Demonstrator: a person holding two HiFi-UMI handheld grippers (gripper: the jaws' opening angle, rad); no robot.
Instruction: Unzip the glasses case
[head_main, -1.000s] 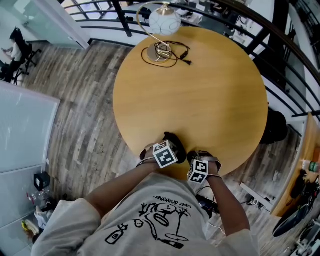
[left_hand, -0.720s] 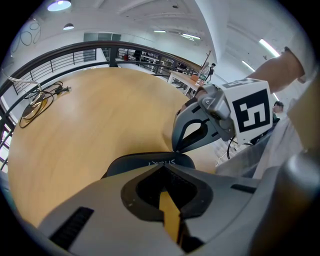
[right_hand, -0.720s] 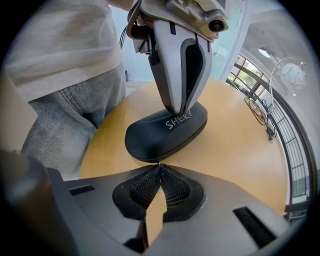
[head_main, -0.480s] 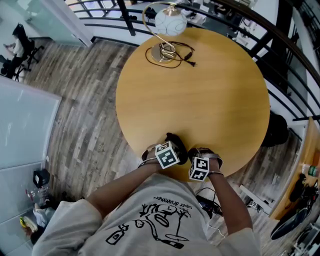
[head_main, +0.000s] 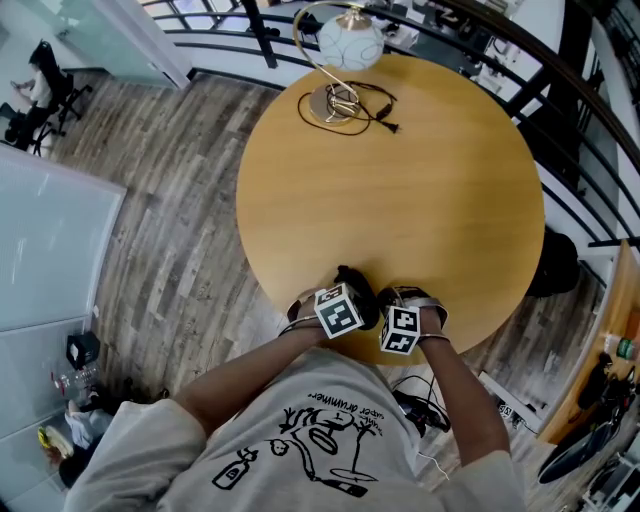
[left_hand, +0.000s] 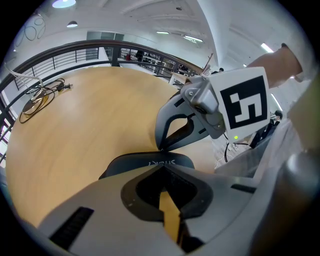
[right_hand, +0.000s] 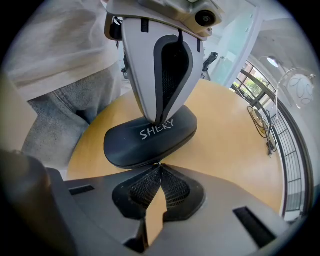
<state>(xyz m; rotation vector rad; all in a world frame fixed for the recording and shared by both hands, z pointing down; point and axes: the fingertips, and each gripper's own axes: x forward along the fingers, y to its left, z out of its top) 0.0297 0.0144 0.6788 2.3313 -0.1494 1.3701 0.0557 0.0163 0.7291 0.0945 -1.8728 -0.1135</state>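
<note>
Claws closed tight on both: left gripper (left_hand: 162, 168) tips press onto the black case (right_hand: 150, 139) top, right gripper (right_hand: 159, 166) touches its rim, at the table (head_main: 430, 190) edge.

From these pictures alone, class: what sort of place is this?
Probably an upper floor or gallery of an office building. A round wooden table stands by a curved black railing, with a glass partition and an office chair beyond the plank floor.

The person wears a light grey short-sleeved T-shirt (head_main: 330, 440) with a black cartoon print. The grey plastic left gripper (left_hand: 161, 167) and right gripper (right_hand: 159, 165) each carry a white black-marked cube (head_main: 337, 310).
</note>
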